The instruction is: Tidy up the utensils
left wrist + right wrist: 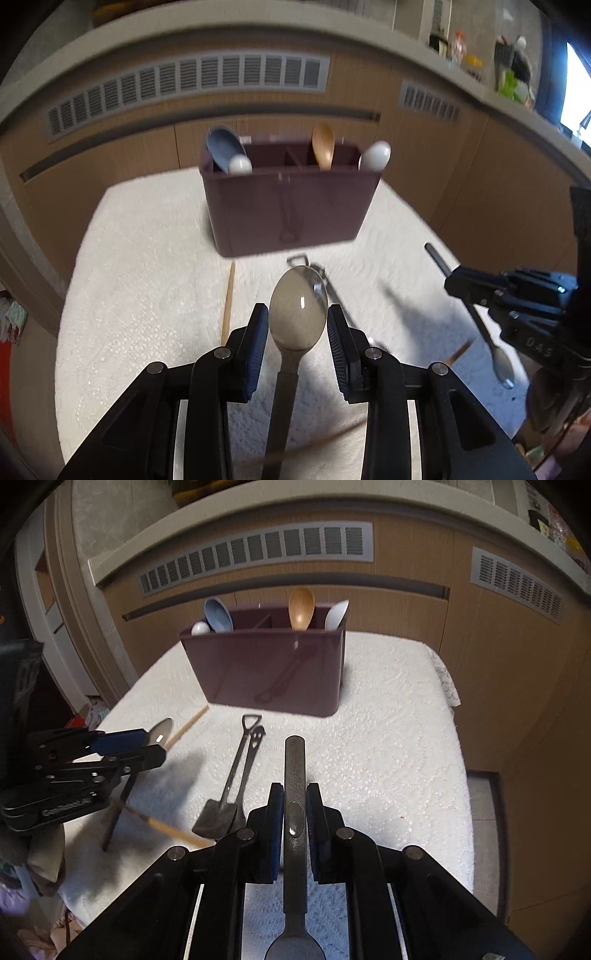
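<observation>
A maroon utensil caddy (291, 206) stands on the white cloth (147, 258), holding a blue spoon (223, 147), a wooden spoon (323, 146) and white spoons. It also shows in the right wrist view (266, 668). My left gripper (297, 330) holds a metal spoon (298, 314), bowl forward, its handle between the fingers. My right gripper (294, 812) is shut on the handle of a dark metal spoon (294, 775), handle forward, bowl near the camera. Both are lifted in front of the caddy.
On the cloth lie a shovel-shaped spoon and a skull-handled utensil (236, 775), and wooden chopsticks (228, 295) (170, 829). Wooden cabinets with vent grilles (258, 554) stand behind. The table's right edge (461, 775) drops to the floor.
</observation>
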A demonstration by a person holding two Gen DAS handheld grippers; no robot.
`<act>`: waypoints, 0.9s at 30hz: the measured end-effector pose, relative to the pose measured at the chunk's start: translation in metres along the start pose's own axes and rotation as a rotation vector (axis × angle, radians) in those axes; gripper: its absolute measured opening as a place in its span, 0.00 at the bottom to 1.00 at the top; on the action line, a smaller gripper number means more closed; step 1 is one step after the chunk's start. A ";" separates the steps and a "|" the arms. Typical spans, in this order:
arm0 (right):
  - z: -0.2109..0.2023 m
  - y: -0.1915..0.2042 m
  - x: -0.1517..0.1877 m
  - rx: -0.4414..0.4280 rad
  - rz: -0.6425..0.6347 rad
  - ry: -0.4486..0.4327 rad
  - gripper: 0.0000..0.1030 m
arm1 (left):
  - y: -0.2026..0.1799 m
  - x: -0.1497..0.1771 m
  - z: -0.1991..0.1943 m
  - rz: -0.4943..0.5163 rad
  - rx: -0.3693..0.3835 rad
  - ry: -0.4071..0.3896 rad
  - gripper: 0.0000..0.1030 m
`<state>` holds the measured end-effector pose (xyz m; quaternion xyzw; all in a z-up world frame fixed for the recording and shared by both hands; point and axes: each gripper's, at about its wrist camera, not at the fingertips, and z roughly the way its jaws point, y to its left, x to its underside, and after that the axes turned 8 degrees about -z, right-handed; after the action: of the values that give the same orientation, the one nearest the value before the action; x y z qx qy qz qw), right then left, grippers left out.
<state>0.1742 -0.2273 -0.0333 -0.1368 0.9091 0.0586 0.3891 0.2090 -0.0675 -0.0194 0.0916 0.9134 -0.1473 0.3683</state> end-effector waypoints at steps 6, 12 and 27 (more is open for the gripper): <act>-0.019 0.001 -0.013 0.014 0.006 -0.064 0.11 | -0.002 -0.009 -0.038 -0.011 0.047 -0.085 0.33; -0.032 0.002 -0.023 0.020 0.003 -0.123 0.11 | -0.004 -0.022 -0.058 -0.039 0.085 -0.137 0.33; -0.115 -0.015 -0.174 0.155 -0.046 -0.657 0.11 | 0.001 -0.173 -0.119 -0.069 0.162 -0.501 0.33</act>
<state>0.2136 -0.2306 0.1715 -0.1012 0.7334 0.0214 0.6719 0.2556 -0.0363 0.1826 0.0501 0.7814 -0.2507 0.5693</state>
